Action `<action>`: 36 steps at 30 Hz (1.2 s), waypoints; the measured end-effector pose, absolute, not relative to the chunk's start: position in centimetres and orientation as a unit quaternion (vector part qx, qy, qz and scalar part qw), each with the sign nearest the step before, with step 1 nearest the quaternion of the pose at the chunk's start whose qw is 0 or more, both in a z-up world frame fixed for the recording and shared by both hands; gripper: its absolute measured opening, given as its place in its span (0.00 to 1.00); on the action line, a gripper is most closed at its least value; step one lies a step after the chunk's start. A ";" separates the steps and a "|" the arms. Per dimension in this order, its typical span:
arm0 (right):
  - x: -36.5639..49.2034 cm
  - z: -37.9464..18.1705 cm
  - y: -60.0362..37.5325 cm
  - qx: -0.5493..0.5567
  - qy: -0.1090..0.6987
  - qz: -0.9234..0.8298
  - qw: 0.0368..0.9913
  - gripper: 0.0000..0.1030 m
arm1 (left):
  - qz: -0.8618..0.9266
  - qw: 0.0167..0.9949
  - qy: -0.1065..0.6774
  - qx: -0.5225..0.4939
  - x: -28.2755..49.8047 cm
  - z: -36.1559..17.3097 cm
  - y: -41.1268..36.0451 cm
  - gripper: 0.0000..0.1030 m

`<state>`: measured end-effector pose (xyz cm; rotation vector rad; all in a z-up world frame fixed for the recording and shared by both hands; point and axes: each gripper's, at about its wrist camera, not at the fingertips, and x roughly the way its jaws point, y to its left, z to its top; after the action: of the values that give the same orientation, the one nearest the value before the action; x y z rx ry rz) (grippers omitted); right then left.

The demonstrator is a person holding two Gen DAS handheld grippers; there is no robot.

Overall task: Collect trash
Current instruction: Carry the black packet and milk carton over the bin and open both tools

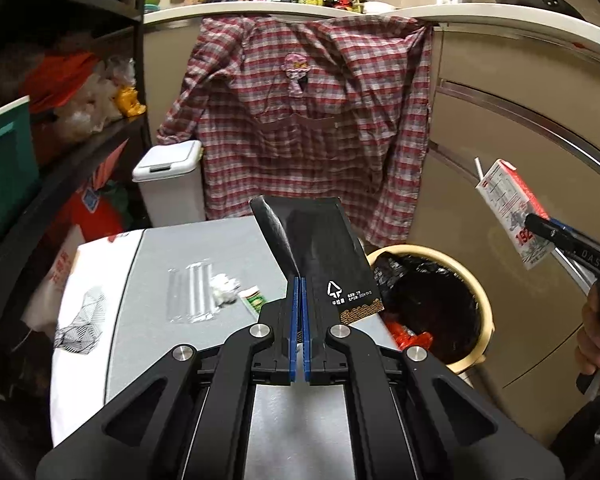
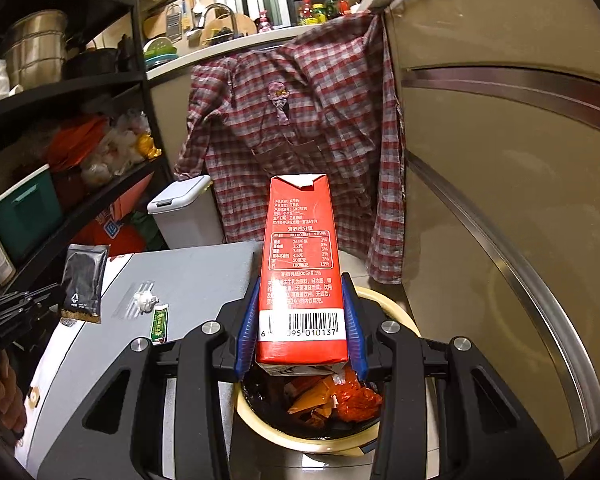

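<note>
The left gripper (image 1: 300, 300) has its blue fingers (image 1: 294, 312) pressed together on the lower edge of a black foil sachet (image 1: 320, 248), which stands up from the pinch and leans slightly right. In the right wrist view the same sachet (image 2: 85, 280) hangs at the far left, above the left edge of the grey bench (image 2: 196, 276).

The right gripper (image 2: 300, 320) pinches a red milk carton (image 2: 300, 264) between its blue fingers (image 2: 247, 328); the fingers grip the carton's two narrow sides near its barcode end, and the carton stands upright with its folded top pointing away from the camera. The left wrist view shows this carton (image 1: 512, 212) tilted, with a white straw (image 1: 478, 168) poking from its top, held above and to the right of the trash bin (image 1: 486, 304). A hand (image 1: 598, 332) on the gripper's handle shows at the right edge.

The bin (image 2: 256, 424) is round with a cream rim and a black liner; orange and red wrappers (image 2: 340, 398) lie inside. It stands just beside the bench's right edge, directly below the carton.

Left on the bench are a clear plastic wrapper (image 1: 192, 292), a crumpled white tissue (image 1: 225, 294) touching it, and a small green-and-white packet (image 1: 254, 304) just to the right. A plaid shirt (image 1: 300, 120) hangs from the counter behind, and a white lidded bin (image 1: 168, 180) stands beside it.
</note>
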<state>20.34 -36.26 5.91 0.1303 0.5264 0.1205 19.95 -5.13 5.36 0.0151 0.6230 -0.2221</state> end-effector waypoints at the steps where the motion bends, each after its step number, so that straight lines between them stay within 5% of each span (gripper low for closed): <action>1: 20.4 5.9 -36.2 0.064 0.260 0.058 0.962 0.37 | -0.112 0.945 0.306 0.007 20.2 5.4 -5.6 0.02; 36: 23.5 4.9 -37.4 0.083 0.282 0.052 0.954 0.38 | -0.163 0.925 0.341 0.024 25.1 0.6 -17.1 0.01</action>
<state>23.53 -37.44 4.94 0.1681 0.5723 0.1054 25.13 -17.08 0.59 0.0485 0.7004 -0.3347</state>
